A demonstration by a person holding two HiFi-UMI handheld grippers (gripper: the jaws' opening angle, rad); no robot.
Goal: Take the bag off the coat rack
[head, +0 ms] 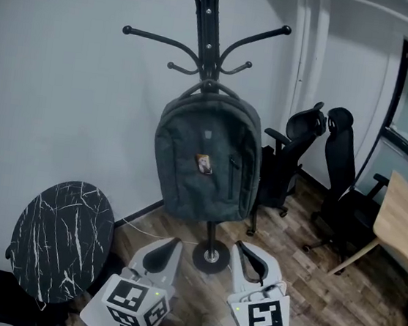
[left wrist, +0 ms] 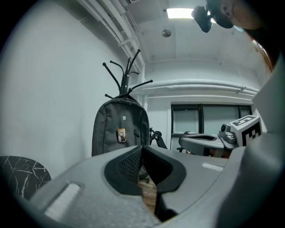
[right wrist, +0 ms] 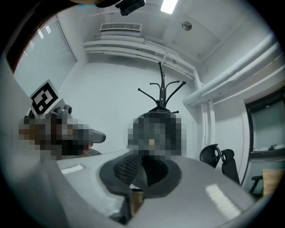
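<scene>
A dark grey backpack (head: 206,160) hangs by its top loop from a black coat rack (head: 208,26), whose round base (head: 211,256) stands on the wood floor. Both grippers sit low in the head view, below and in front of the bag, apart from it. My left gripper (head: 173,245) has its jaws shut with nothing between them, and my right gripper (head: 241,250) is shut and empty too. The left gripper view shows the backpack (left wrist: 119,130) and the rack (left wrist: 126,75) ahead of the shut left gripper (left wrist: 141,150). In the right gripper view the rack (right wrist: 162,89) rises beyond the shut right gripper (right wrist: 141,159).
A round black marble side table (head: 62,238) stands at the left by the wall. Two black office chairs (head: 290,162) (head: 341,184) stand right of the rack, and a wooden desk (head: 403,220) is at the far right. A cable runs along the floor near the base.
</scene>
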